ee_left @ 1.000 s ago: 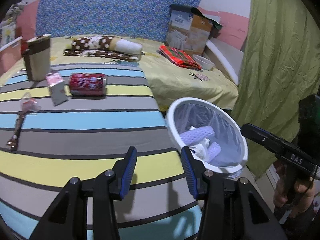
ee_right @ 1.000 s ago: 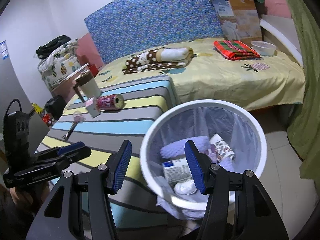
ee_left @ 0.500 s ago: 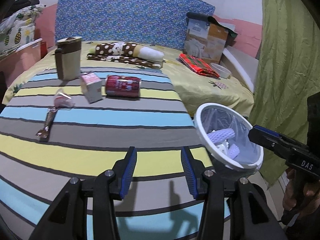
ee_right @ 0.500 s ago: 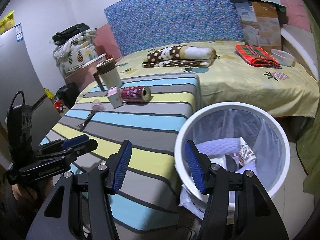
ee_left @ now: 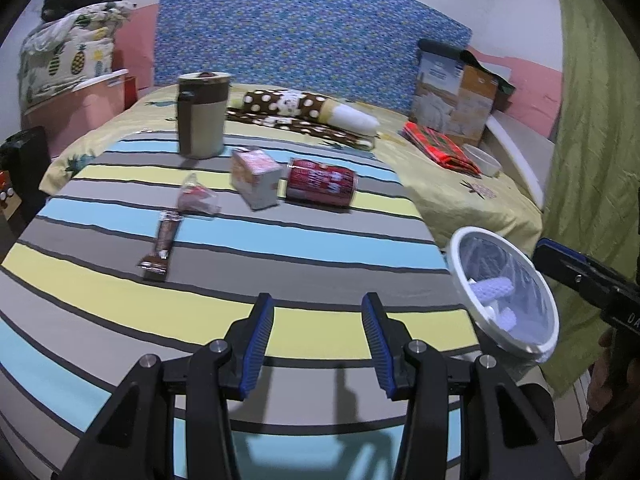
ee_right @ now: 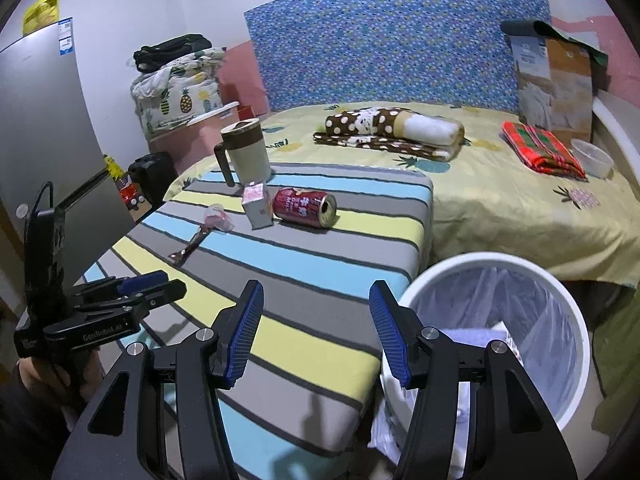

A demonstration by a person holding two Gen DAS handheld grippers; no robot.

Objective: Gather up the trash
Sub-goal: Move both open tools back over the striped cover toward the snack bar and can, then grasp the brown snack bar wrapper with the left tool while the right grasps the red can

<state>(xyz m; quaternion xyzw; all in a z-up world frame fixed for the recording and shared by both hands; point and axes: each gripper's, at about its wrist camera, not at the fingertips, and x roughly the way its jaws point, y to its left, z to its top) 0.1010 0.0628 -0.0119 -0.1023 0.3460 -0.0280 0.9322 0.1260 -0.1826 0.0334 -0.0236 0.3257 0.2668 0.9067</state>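
Both grippers have swung away from the white bin (ee_right: 568,304) and toward the striped table (ee_left: 280,256): a second ago the bin filled the right wrist view, now it sits low at the right, off the table's near right corner, some trash already inside its liner. The left gripper (ee_left: 318,344) hovers over the near edge, jaws apart, nothing between them. The right gripper (ee_right: 316,332) is likewise open and empty, above the near right corner. Remaining trash lies toward the far edge: red can (ee_left: 321,182) on its side, small carton (ee_left: 256,178) just left of it, crumpled wrapper (ee_left: 196,200), brown snack wrapper (ee_left: 162,242) nearest. A mug (ee_left: 202,114) stands behind. Judgement: a drop-off is done, the next pick is starting.
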